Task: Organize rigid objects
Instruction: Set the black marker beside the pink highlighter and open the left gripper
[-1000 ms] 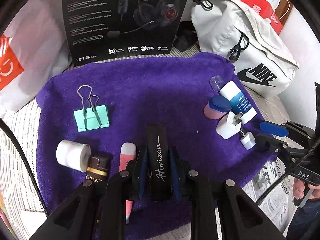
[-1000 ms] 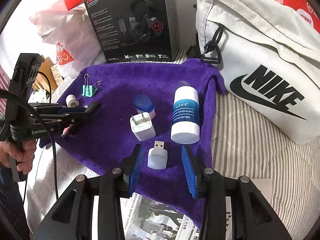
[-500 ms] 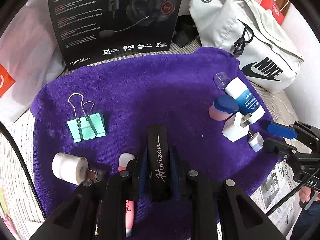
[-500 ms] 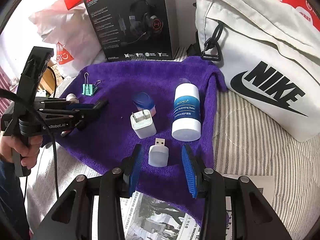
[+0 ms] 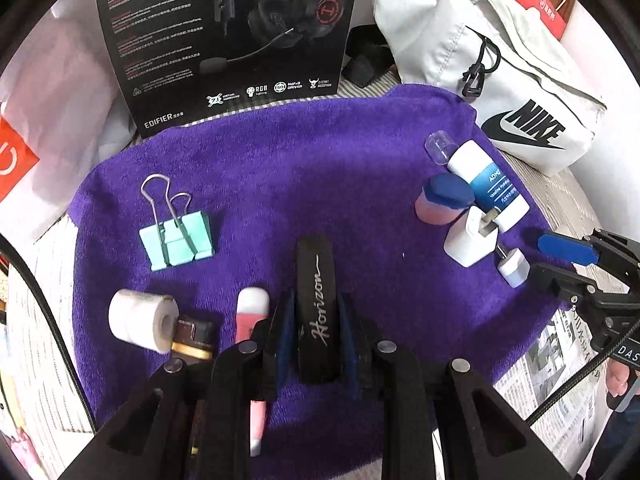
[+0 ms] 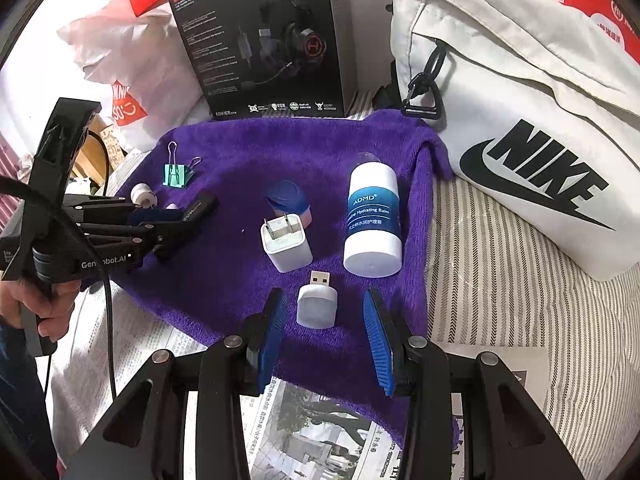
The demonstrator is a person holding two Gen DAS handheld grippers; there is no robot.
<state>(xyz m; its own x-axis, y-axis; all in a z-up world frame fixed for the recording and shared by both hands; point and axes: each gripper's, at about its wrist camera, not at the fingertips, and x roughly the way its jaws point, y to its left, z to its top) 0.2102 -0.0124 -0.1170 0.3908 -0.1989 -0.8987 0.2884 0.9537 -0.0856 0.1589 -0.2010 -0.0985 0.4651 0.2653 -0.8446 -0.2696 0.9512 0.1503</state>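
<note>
1. While the left gripper (image 5: pixel 316 334) clamps the black "Horizon" case (image 5: pixel 318 308) low in frame above the purple towel (image 5: pixel 300 168), a tilt risks slipping.
2. Right gripper (image 6: pixel 325 320), jaws apart, straddles the white USB plug (image 6: pixel 316 304) untouched; closing could skid it.

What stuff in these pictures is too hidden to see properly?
- Pink tube, left wrist view: lower part behind the left gripper.
- Brown-and-gold item, left wrist view: mostly behind that gripper.
- Small print on headset box, right wrist view: too tiny to read.
</note>
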